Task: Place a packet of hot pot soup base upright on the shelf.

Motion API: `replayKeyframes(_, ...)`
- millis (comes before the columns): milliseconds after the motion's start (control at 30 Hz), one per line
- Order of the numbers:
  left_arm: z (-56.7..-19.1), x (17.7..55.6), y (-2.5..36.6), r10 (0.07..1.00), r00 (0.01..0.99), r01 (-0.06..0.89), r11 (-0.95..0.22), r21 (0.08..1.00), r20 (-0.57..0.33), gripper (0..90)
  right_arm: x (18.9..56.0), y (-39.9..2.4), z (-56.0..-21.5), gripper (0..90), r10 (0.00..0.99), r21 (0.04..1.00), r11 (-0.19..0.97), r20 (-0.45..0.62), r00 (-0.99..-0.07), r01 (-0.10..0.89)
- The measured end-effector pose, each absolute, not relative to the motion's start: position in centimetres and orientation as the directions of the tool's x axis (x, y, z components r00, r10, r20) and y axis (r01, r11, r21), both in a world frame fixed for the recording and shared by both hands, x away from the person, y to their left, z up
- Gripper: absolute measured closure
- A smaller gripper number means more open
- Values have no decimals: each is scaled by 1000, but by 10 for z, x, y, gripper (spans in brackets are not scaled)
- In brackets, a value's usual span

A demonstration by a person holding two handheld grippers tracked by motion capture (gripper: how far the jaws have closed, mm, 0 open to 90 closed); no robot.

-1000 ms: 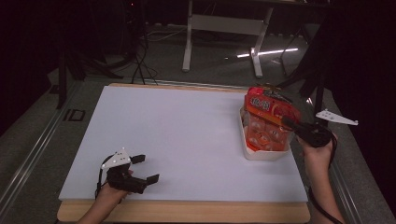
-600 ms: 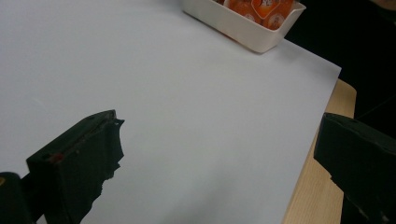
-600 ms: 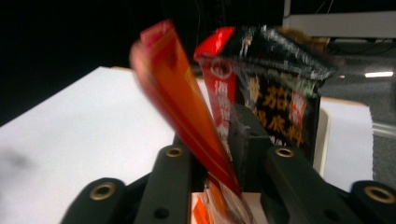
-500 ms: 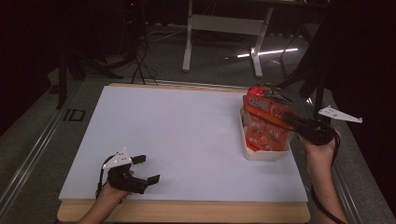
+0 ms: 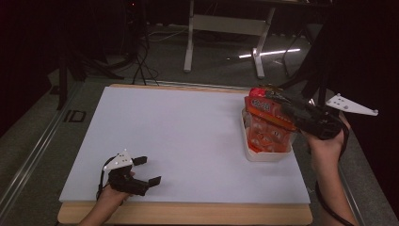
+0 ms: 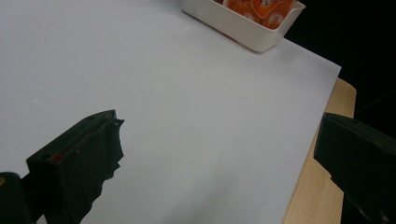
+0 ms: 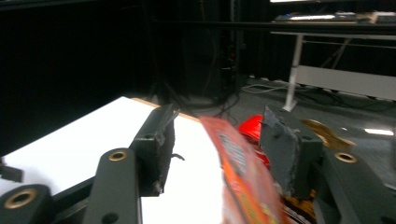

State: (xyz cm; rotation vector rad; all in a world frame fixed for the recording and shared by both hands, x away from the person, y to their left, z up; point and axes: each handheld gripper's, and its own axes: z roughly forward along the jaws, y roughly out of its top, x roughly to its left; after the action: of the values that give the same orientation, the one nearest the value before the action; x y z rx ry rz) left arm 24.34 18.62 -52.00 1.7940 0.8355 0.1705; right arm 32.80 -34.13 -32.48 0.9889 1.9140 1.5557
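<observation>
A white tray (image 5: pixel 269 156) at the table's right holds several orange snack packets (image 5: pixel 266 136). One orange packet (image 5: pixel 262 109) lies tilted on top of the pile. My right gripper (image 5: pixel 270 96) hovers over it. Its jaws have just been opening, and in the right gripper view the packet (image 7: pixel 238 168) stands blurred between the spread jaws of the right gripper (image 7: pixel 217 140) without being pinched. My left gripper (image 5: pixel 148 170) rests open near the table's front left, nothing between its jaws; in the left gripper view the left gripper (image 6: pixel 219 154) points across the table toward the tray (image 6: pixel 243 28).
The white tabletop (image 5: pixel 179 132) has a wooden edge (image 5: pixel 188 214) at the front. Behind the table stand a metal desk frame (image 5: pixel 226 28) and cables on a dark floor. A red object (image 7: pixel 252 126) shows past the packet.
My right gripper has risen a little over the tray and its jaws have spread apart, letting go of the top orange packet. The left gripper has stayed put.
</observation>
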Motion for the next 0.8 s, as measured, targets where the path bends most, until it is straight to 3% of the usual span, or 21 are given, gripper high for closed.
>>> replayKeyframes(300, -520, 243, 187, 612, 742, 454, -156, 877, -275, 10, 320, -306, -327, 331, 708, 963, 138, 68, -703, 231)
replayKeyframes(567, -520, 243, 187, 611, 743, 452, -157, 878, -274, 10, 315, -284, -347, 265, 662, 958, 146, 90, -744, 246)
replayKeyframes(600, -520, 243, 187, 611, 743, 451, -156, 879, -273, 10, 315, -279, -353, 202, 655, 957, 144, 98, -749, 251)
replayKeyframes(800, -520, 243, 187, 610, 744, 451, -155, 879, -274, 10, 315, -267, -376, 150, 620, 940, 180, 120, -775, 290)
